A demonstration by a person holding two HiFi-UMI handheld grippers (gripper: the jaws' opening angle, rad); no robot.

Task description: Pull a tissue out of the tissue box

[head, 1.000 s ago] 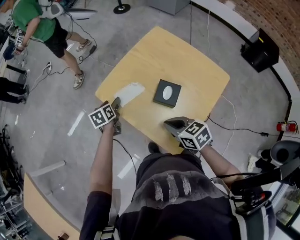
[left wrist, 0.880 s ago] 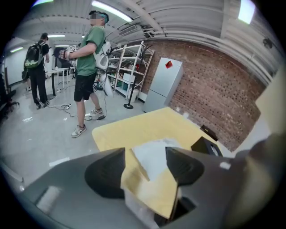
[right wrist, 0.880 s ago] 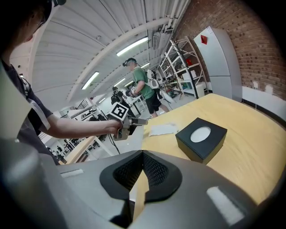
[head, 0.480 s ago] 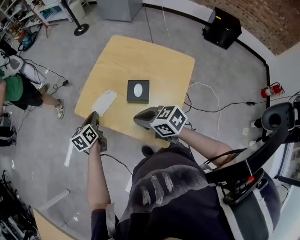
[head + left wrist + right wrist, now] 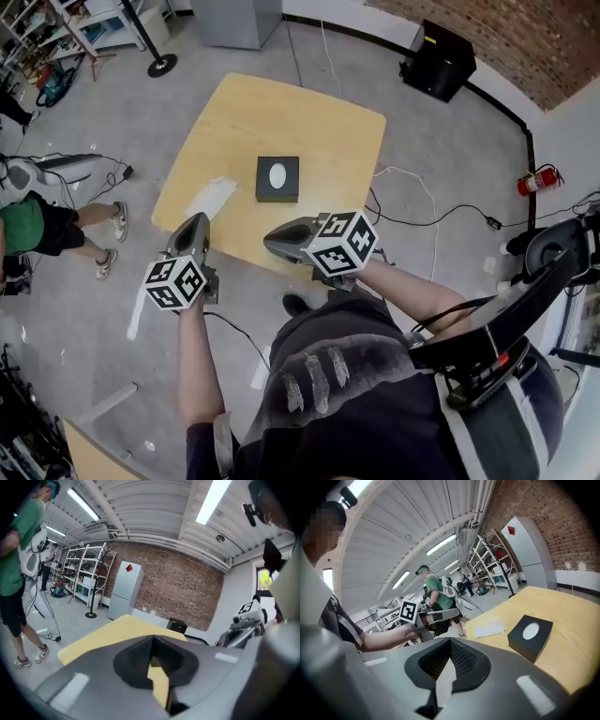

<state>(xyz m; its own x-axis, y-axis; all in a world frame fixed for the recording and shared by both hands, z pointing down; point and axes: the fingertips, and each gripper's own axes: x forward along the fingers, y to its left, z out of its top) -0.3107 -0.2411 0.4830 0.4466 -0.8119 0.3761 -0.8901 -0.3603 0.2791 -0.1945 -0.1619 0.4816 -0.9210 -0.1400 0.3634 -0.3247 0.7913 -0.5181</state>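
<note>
A black tissue box (image 5: pixel 277 178) with a white oval opening stands near the middle of the yellow table (image 5: pixel 300 112); it also shows in the right gripper view (image 5: pixel 529 637). One white tissue (image 5: pixel 210 198) lies flat on the table left of the box. My left gripper (image 5: pixel 194 219) hangs off the table's near left edge, shut and empty, apart from the tissue. My right gripper (image 5: pixel 268 244) hovers over the near edge, short of the box, its jaws together with nothing in them. In the left gripper view only the tabletop (image 5: pixel 126 625) lies ahead of the closed jaws.
A person in a green shirt (image 5: pixel 37 225) stands on the floor to the left, with cables (image 5: pixel 103 173) nearby. A black box (image 5: pixel 439 58) and a fire extinguisher (image 5: pixel 534 180) sit beyond the table's right side. Shelves (image 5: pixel 86 578) and a grey cabinet (image 5: pixel 124 590) stand further back.
My left gripper was at the tissue's near end on the table; it has pulled back off the edge and risen. The right gripper rose slightly. The tissue stays flat on the table.
</note>
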